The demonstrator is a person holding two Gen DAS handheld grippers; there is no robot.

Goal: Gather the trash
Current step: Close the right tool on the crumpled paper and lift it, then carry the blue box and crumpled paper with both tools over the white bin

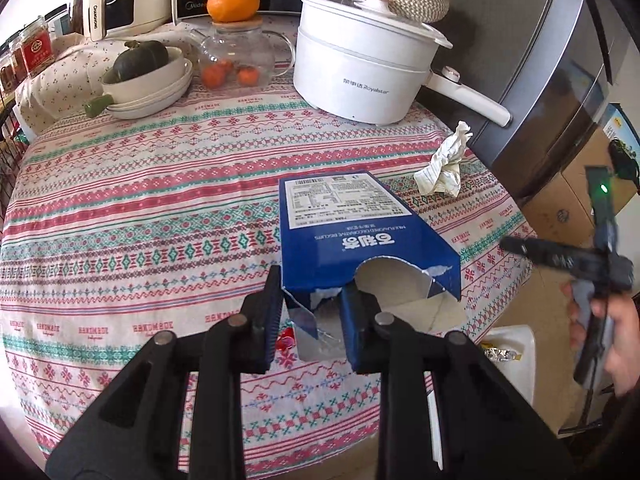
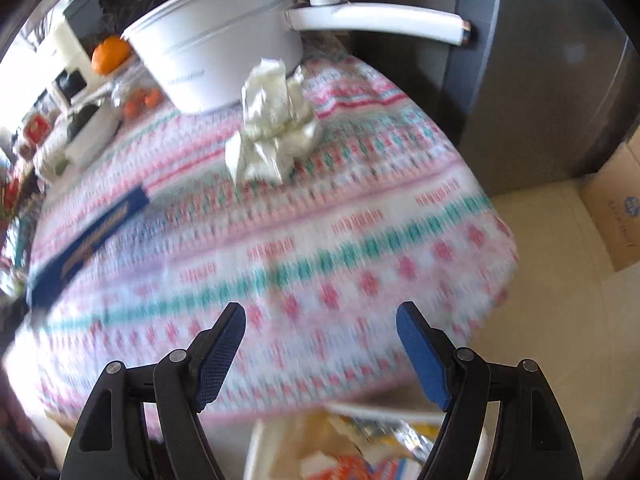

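Note:
A torn blue biscuit box is held above the patterned tablecloth. My left gripper is shut on its torn near corner. A crumpled white paper lies near the table's right edge; it also shows in the right wrist view. My right gripper is open and empty, over the table's near edge, short of the paper. It also shows at the right of the left wrist view. A white trash bin with wrappers stands below the edge. The box's side shows blurred at left.
A white electric pot with a long handle stands behind the paper. A glass teapot, an orange, and stacked bowls with a squash sit at the back. A grey fridge and cardboard boxes stand to the right.

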